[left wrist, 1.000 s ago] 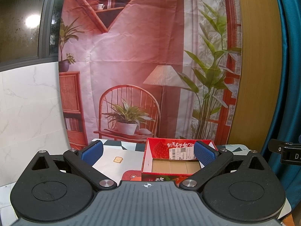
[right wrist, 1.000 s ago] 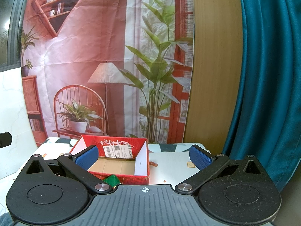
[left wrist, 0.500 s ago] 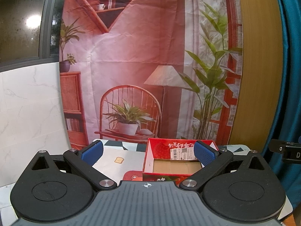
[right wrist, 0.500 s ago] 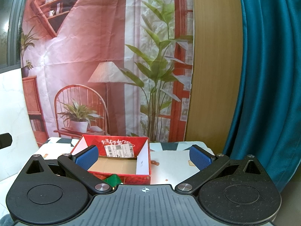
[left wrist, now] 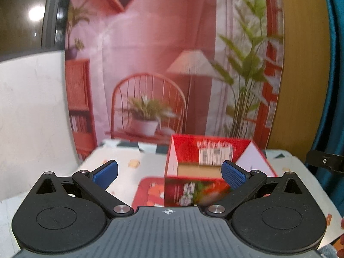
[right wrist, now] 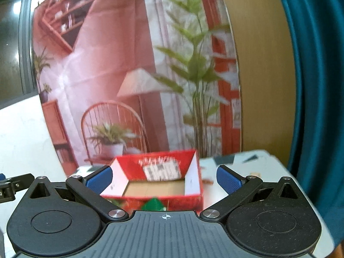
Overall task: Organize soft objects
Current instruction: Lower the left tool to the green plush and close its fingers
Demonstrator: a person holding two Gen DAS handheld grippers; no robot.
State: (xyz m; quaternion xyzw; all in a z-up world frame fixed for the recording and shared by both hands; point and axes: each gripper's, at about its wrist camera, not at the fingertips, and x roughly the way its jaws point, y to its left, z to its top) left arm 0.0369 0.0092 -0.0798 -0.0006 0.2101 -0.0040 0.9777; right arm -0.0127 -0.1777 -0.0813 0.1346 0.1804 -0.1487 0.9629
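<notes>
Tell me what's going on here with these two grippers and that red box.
A person holds a two-finger gripper in each hand over a table with a patterned cloth. The left gripper and the right gripper are both open and hold nothing. Both point at an open red cardboard box, whose brown floor looks bare. A flat red item lies in front of the box, and something green peeks out below its front wall. Nothing soft is packed yet.

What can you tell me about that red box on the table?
The red box is an open-topped carton, apparently cardboard: glossy red outside, plain brown floor, white side walls, and a white barcode label on the inner back wall. Its front shows flowers. It sits upright on the patterned tablecloth; the visible floor looks bare. Neither hand-held gripper touches it.
</notes>
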